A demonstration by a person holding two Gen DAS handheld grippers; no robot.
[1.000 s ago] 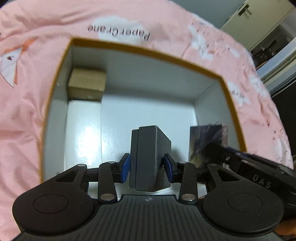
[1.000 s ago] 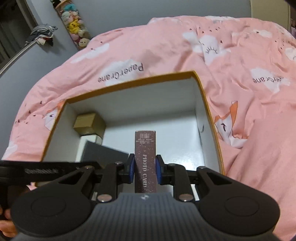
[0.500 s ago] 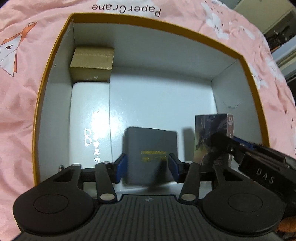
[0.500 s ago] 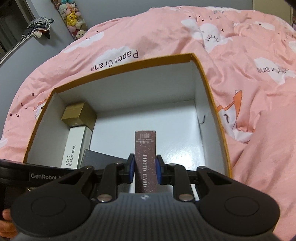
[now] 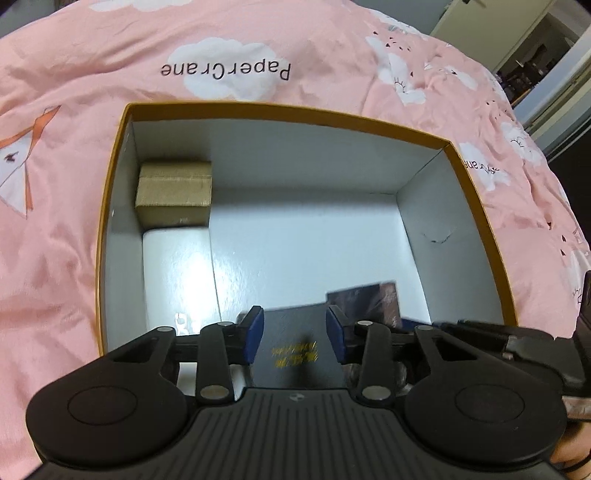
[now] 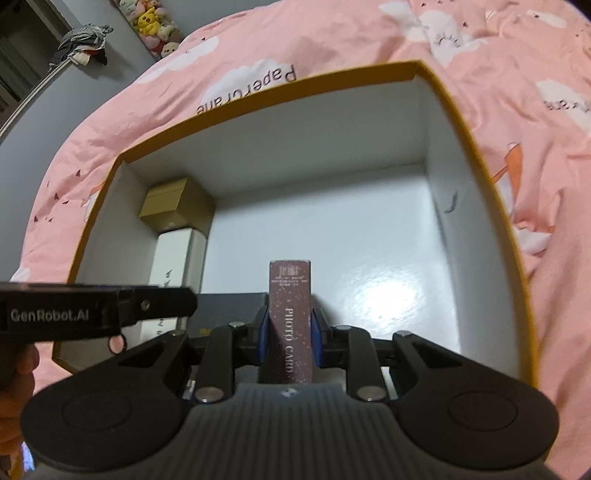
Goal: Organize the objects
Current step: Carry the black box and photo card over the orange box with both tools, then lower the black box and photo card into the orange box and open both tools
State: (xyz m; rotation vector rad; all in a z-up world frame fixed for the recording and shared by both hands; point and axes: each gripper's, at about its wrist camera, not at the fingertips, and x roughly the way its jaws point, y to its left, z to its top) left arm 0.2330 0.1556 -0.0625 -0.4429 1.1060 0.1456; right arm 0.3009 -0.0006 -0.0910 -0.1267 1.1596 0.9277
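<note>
R fingers (image 6: pixel 287 334) clamp photo card box (image 6: pixel 290 314); L fingers (image 5: pixel 295 334) released, closing over dark box (image 5: pixel 295 350); plushies (image 6: pixel 155 26) in R view only.

Your left gripper (image 5: pixel 295 334) sits at the lower centre of its own view, angled steeply downward. Its jaws have just been closing and now stand partly apart; the blue pads (image 5: pixel 254 334) press on nothing, with a dark flat box lying below the gap. In the right wrist view its black body reaches in from the left edge.

Your right gripper (image 6: pixel 289 334) also tilts steeply down, low in its frame, its blue pads clamped on a narrow box's sides. Part of your hand (image 6: pixel 16 391) shows at the lower left edge.
</note>
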